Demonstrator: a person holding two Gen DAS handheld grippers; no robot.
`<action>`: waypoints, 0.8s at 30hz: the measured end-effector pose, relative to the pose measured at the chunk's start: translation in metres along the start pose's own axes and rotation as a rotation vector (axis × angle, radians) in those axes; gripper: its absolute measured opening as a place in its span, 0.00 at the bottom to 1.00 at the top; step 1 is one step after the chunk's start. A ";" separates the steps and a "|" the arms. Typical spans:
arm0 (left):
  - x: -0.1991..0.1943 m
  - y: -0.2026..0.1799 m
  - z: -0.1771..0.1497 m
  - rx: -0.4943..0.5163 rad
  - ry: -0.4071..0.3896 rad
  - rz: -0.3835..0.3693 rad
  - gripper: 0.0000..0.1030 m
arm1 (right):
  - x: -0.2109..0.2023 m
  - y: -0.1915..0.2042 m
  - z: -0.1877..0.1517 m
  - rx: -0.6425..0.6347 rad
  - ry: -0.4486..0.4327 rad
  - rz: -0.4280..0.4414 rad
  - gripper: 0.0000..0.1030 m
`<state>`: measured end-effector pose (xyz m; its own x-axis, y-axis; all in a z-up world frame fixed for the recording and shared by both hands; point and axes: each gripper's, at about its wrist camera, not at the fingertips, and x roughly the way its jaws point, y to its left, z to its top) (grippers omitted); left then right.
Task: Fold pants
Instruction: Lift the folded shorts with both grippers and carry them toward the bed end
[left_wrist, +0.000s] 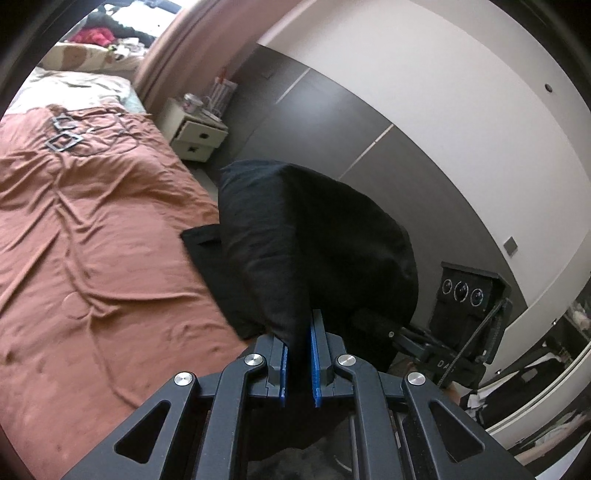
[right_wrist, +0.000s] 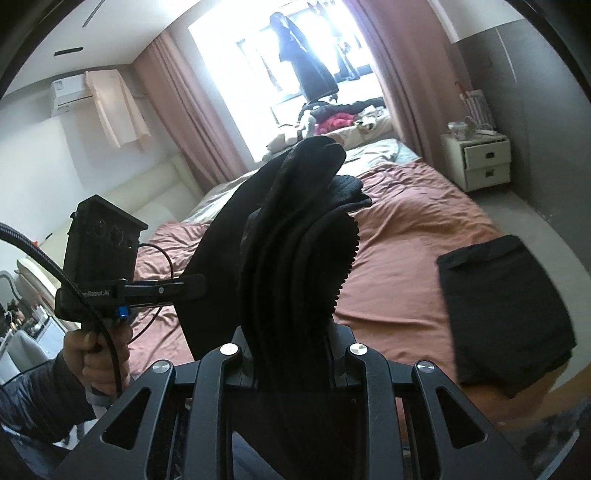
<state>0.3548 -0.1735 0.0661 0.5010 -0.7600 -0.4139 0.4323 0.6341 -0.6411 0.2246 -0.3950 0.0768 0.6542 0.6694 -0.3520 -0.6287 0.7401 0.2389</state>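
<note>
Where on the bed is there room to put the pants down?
The wide brown bedspread is bare between the folded black pile near the bed's edge and the pillows. It is crowded by the window, where clothes are heaped. Both claws, left and right, grip the black pants.

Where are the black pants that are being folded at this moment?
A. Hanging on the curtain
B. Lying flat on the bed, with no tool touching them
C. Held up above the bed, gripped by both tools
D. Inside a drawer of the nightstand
C: the left tool and the right tool are each closed on the black pants, which hang in the air above the bed.
</note>
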 end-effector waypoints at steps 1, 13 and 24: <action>0.007 -0.001 0.003 0.002 0.004 -0.007 0.10 | -0.003 -0.002 0.001 -0.001 -0.003 -0.008 0.20; 0.086 -0.008 0.032 0.021 0.047 -0.063 0.10 | -0.017 -0.024 0.012 -0.041 -0.010 -0.070 0.20; 0.170 0.015 0.051 -0.027 0.081 -0.093 0.10 | -0.007 -0.059 0.019 -0.029 0.019 -0.110 0.20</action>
<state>0.4850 -0.2860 0.0191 0.3974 -0.8250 -0.4018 0.4532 0.5572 -0.6958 0.2652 -0.4417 0.0822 0.7117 0.5829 -0.3920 -0.5661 0.8064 0.1714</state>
